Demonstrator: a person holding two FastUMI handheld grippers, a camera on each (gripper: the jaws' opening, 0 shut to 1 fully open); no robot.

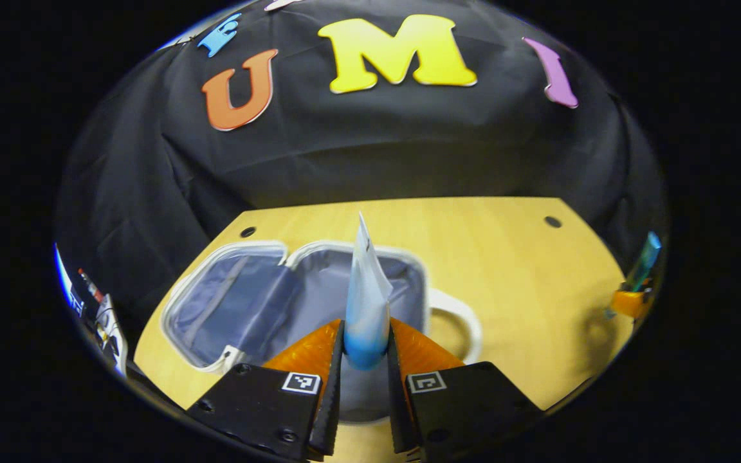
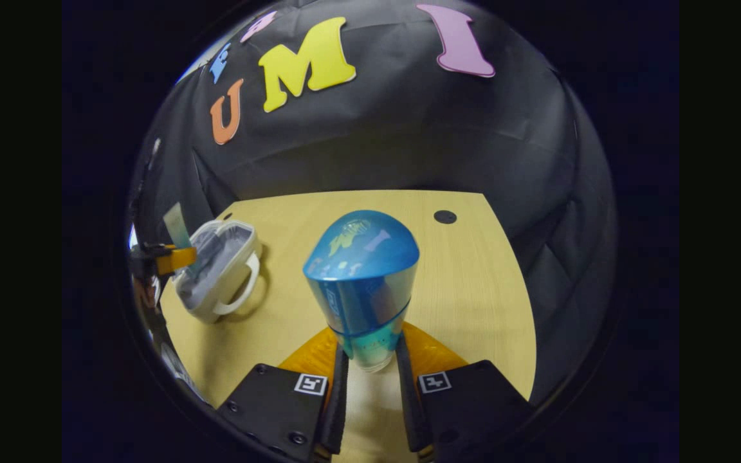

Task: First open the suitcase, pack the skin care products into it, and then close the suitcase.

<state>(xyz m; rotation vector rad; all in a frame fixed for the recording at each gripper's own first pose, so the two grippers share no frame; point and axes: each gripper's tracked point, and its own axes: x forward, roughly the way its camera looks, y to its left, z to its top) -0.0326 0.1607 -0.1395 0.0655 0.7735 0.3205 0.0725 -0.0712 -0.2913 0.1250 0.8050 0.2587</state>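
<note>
A small white suitcase (image 1: 242, 246) lies open on the wooden table, showing its grey lining, with its handle (image 1: 457, 305) toward the right. My left gripper (image 1: 365, 334) is shut on a white and blue tube (image 1: 366, 302), held upright just above the suitcase's near half. In the right gripper view, my right gripper (image 2: 370, 350) is shut on a blue bottle (image 2: 361, 276) with a glossy rounded cap, held over bare table to the right of the suitcase (image 2: 216, 283). At the far left there, the left gripper (image 2: 171, 258) and its tube (image 2: 176, 225) hang over the suitcase.
The wooden table (image 1: 505, 270) stretches back to the black cloth wall, with a round hole (image 1: 552, 222) near its far right corner. The right gripper (image 1: 631, 302) with its bottle (image 1: 644, 260) appears at the far right. Some equipment (image 1: 97, 315) stands off the table's left edge.
</note>
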